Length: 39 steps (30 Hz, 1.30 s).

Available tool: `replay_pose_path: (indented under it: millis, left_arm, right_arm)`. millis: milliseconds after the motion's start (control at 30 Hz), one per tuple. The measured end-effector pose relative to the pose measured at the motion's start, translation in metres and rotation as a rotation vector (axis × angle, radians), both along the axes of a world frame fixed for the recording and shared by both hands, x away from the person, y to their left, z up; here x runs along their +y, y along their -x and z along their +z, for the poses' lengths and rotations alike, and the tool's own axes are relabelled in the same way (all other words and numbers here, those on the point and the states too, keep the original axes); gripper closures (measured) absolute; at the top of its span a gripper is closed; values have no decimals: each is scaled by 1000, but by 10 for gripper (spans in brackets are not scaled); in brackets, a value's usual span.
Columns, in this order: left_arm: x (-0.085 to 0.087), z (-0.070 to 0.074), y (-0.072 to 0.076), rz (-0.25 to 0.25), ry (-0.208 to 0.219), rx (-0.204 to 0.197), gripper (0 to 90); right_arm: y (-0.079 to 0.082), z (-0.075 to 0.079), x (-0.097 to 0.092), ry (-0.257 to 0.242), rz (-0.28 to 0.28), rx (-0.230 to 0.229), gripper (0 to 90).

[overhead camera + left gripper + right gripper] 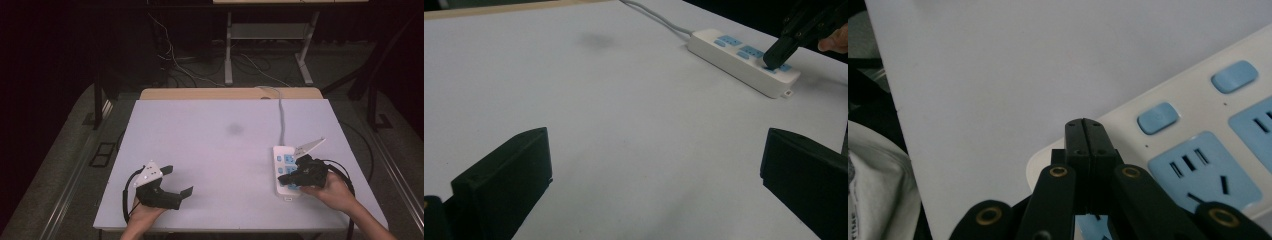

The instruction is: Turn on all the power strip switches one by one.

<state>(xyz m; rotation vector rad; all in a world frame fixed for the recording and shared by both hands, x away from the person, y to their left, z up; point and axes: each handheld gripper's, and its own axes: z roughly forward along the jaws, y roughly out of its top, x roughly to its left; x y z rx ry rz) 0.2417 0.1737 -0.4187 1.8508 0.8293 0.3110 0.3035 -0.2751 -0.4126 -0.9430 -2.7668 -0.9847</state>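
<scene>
White hard plastic, the power strip lies flat at the worktop's right, long axis front to back, cord leading away; the right tool presses on its near end. Left gripper view: left tool gapes, empty. Right gripper view: jaws closed together over a blue switch. Light, stiff, likely slides; steady its sides.

Dim room, grey floor, white table, tangled cables.

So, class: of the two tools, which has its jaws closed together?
The right tool, resting on the white power strip; its jaws meet with nothing between them. The left tool hangs over bare table with jaws spread wide.
</scene>
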Motion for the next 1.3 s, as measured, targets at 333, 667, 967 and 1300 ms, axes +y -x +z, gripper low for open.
replay_pose_path:
  millis: [333, 667, 967, 1300]
  left_arm:
    - [0, 0, 0, 1, 1, -1, 0]
    - [1, 0, 0, 3, 2, -1, 0]
    - [1, 0, 0, 2, 2, -1, 0]
    - [1, 0, 0, 1, 1, 0, 0]
  right_arm:
    - [4, 5, 7, 21, 30, 0, 900]
    - [1, 23, 9, 25, 38, -23, 900]
    - [-5, 35, 8, 39, 42, -30, 900]
    - [-16, 43, 0, 31, 18, -41, 900]
